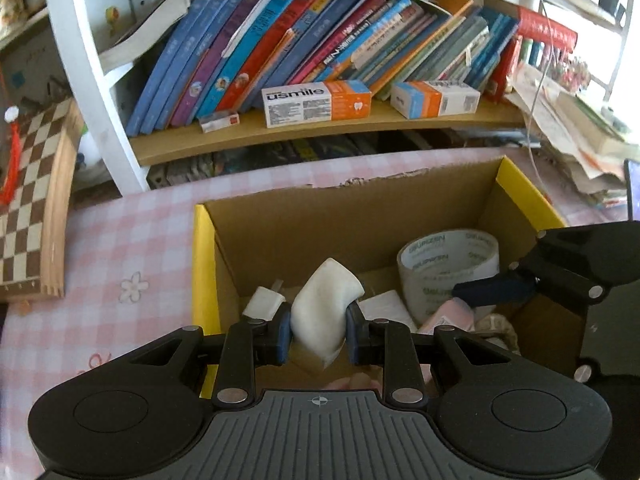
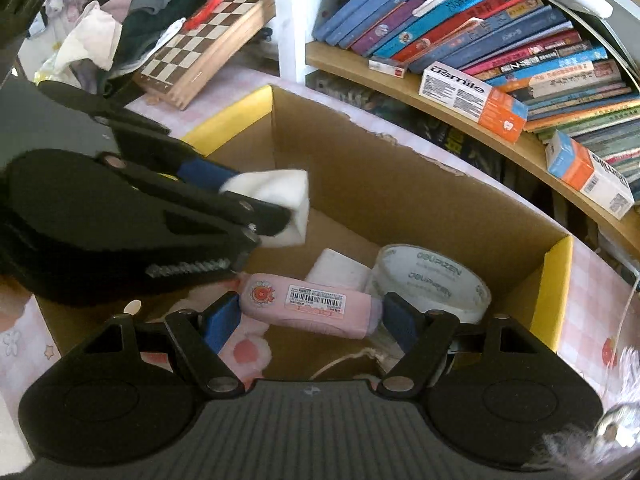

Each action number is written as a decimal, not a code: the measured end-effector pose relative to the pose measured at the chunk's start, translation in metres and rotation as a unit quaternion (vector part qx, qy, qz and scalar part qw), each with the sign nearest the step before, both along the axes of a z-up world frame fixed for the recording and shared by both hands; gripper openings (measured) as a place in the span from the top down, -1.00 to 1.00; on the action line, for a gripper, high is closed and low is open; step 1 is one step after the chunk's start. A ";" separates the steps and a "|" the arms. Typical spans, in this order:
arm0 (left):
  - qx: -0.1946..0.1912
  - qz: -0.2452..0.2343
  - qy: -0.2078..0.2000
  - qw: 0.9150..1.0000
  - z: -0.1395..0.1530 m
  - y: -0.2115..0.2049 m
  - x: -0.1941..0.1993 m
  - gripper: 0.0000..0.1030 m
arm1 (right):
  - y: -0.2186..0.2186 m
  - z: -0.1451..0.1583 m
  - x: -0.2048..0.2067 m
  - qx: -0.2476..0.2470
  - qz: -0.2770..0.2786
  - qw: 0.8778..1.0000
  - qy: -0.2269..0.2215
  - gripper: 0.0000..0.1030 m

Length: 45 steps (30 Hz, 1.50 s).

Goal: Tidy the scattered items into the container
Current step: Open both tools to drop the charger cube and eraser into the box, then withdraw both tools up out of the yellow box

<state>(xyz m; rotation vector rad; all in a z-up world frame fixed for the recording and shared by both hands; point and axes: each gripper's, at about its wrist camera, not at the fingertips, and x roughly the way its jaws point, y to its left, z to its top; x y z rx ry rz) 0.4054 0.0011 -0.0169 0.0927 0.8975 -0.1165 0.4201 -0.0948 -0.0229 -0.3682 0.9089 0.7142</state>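
- Left gripper [image 1: 319,330] held over the open cardboard box [image 1: 348,216], blue pads [image 1: 283,330] pinching a white sponge block [image 1: 324,312] from both sides; sponge squeezed at the waist, bulging above and below the pads.
- Same sponge [image 2: 276,204] seen from the right wrist view, hanging above the box interior at the tip of the left gripper [image 2: 260,208], above the things lying on the bottom.
- Right gripper [image 2: 310,318] low inside the box [image 2: 400,184], fingers spread wide, one at each end of a pink tube-shaped package [image 2: 308,304] with a barcode label and a red round emblem; touching or not at the ends, cannot tell.
- In the left wrist view, right gripper [image 1: 486,294] reaching in from the right over the box's right side, only one blue finger clear; pink package [image 1: 448,314] just below it.
- Roll of clear packing tape [image 1: 448,268], on its side, printed lettering on the core, leaning in the box's back right corner; same roll [image 2: 430,280] just beside the pink package's far end.
- Small white block [image 1: 264,302] on the box floor, left of the held sponge; another white piece [image 2: 338,266] behind the pink package.
- Box with yellow-faced side flaps, standing on a pink checked tablecloth [image 1: 120,248] with flower prints.
- Behind the box, a bookshelf with leaning books [image 1: 304,40] and a white-and-orange usmile carton [image 1: 316,102] lying in front of them.
- Folded wooden chessboard [image 1: 32,200] at the left on the table.
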 end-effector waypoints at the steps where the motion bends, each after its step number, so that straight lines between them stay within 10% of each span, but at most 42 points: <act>1: -0.004 0.001 0.000 1.000 0.000 0.000 0.000 0.43 | 0.002 -0.001 0.000 -0.002 0.003 1.000 -0.001 -0.49; 8: -0.014 -0.007 -0.024 1.000 0.012 -0.001 -0.008 0.31 | -0.004 0.003 0.000 0.017 0.006 1.000 0.002 -0.51; 12: -0.021 0.000 -0.060 0.998 0.026 0.001 -0.020 -0.09 | -0.010 0.011 -0.004 0.032 0.002 0.999 -0.003 -0.59; 27: -0.065 0.015 -0.206 0.976 0.109 0.014 -0.135 -0.30 | -0.058 0.083 -0.080 0.105 -0.054 0.990 -0.078 -0.63; 45: -0.034 0.035 -0.211 0.976 0.072 0.004 -0.285 -0.63 | -0.084 0.062 -0.244 0.094 -0.200 0.967 -0.126 -0.80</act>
